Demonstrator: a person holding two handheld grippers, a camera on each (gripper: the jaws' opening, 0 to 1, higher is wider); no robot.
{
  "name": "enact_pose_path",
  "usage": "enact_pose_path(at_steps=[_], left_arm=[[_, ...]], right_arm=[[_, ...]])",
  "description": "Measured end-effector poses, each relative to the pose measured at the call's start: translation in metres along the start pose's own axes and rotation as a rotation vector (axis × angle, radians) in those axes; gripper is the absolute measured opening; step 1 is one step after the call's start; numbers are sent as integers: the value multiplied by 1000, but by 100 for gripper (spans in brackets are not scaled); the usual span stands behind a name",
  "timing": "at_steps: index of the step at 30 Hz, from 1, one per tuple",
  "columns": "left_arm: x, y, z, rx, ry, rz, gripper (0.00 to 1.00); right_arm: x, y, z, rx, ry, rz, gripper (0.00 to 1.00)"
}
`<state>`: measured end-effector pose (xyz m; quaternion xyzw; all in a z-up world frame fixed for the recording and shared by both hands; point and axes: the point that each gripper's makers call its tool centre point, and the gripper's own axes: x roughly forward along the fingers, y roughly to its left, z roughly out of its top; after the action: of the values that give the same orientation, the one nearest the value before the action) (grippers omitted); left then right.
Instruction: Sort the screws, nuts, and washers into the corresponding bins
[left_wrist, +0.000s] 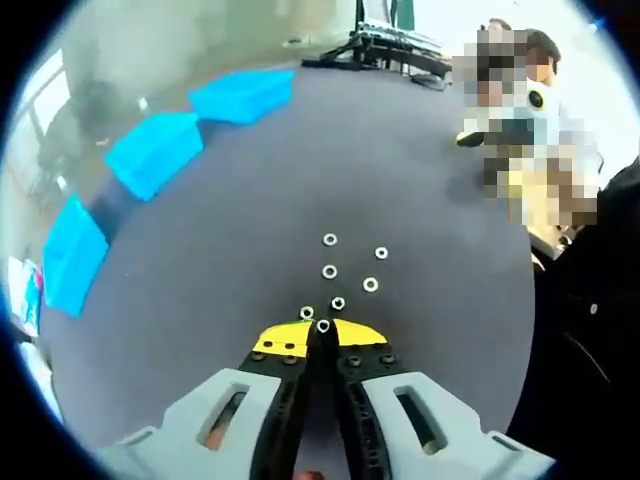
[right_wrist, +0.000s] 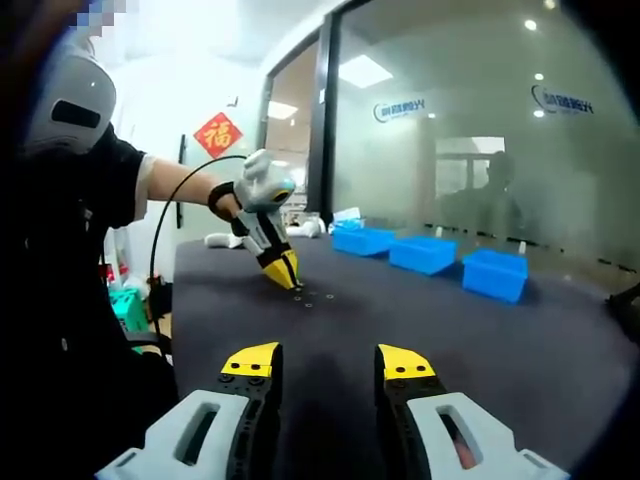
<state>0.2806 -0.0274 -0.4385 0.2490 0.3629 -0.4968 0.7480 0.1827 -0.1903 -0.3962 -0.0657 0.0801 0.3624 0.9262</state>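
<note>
Three bins (left_wrist: 152, 152) — roughly seven nuts (left_wrist: 329, 271).

dark table (left_wrist: 230, 260) carries three blue bins (left_wrist: 155, 152) and scattered washers (left_wrist: 329, 271).

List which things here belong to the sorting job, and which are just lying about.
Job: small metal parts on the table; three blue bins; left gripper, shut on a part; right gripper, open.

Lying about: red wall decoration; glass partition.

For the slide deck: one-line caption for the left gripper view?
Left gripper shut on a small silver nut among scattered washers on the dark table; three blue plastic bins beyond.
</note>
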Motion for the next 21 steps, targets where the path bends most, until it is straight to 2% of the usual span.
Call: enact_pose_path(at_steps=[2, 5, 12, 16, 21], left_arm=[[-1, 0, 1, -6, -10, -4, 6], [-6, -1, 8, -15, -64, -13, 5], [-22, 17, 25, -50, -186, 59, 5], [-33, 26, 33, -74, -270, 94, 5], [-52, 42, 44, -141, -425, 160, 5]], right_arm=[[0, 0, 0, -1, 0, 0, 33], [0, 0, 2, -1, -1, -1, 33], [1, -1, 7, -5, -10, -13, 33], [2, -3, 12, -9, -19, -32, 33], [2, -11, 17, -21, -22, -89, 33]])
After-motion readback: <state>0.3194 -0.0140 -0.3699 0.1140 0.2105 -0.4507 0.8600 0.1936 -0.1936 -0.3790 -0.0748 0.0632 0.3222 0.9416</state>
